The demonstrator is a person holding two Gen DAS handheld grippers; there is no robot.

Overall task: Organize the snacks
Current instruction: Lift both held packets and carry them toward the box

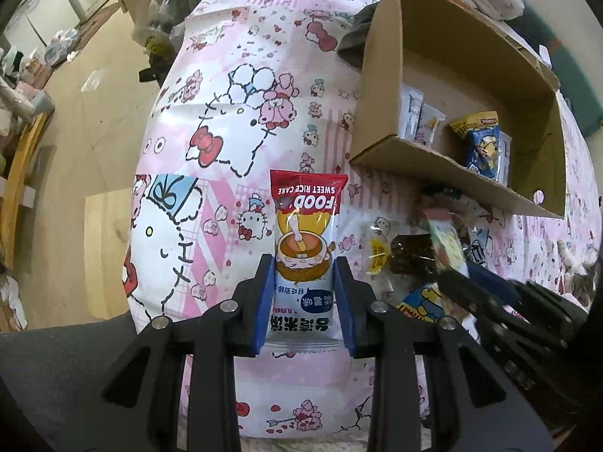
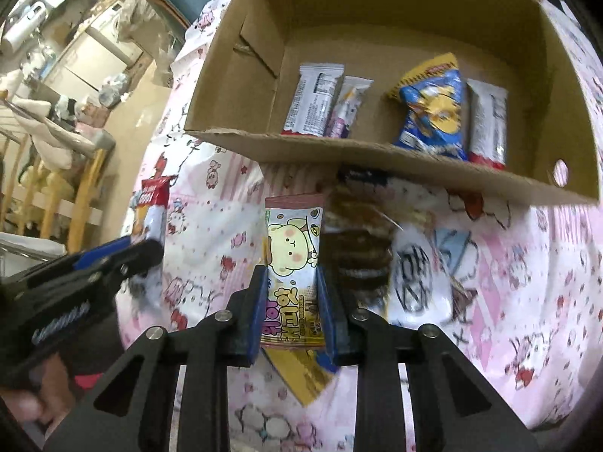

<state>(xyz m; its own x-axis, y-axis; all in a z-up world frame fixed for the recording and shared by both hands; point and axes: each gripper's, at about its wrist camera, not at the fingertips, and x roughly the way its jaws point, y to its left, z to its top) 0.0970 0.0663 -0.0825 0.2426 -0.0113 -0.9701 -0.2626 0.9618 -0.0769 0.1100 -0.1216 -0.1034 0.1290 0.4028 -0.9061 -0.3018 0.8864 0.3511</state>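
My left gripper (image 1: 304, 263) is shut on a sweet rice cake packet (image 1: 305, 233) with a red top, held above the patterned bedspread (image 1: 211, 173). It also shows in the right wrist view (image 2: 152, 214) at the left. My right gripper (image 2: 292, 275) is shut on a pink-topped snack bar (image 2: 294, 248) with a cartoon bear. It also shows in the left wrist view (image 1: 446, 243). The cardboard box (image 2: 377, 158) stands ahead and holds white bars (image 2: 314, 100) and a blue chip bag (image 2: 433, 109).
A pile of loose snacks lies in front of the box: a dark cookie pack (image 2: 358, 248) and a yellow packet (image 2: 301, 373). A dark cloth (image 1: 354, 37) lies left of the box. The bed's edge and the floor (image 1: 101, 120) are at the left.
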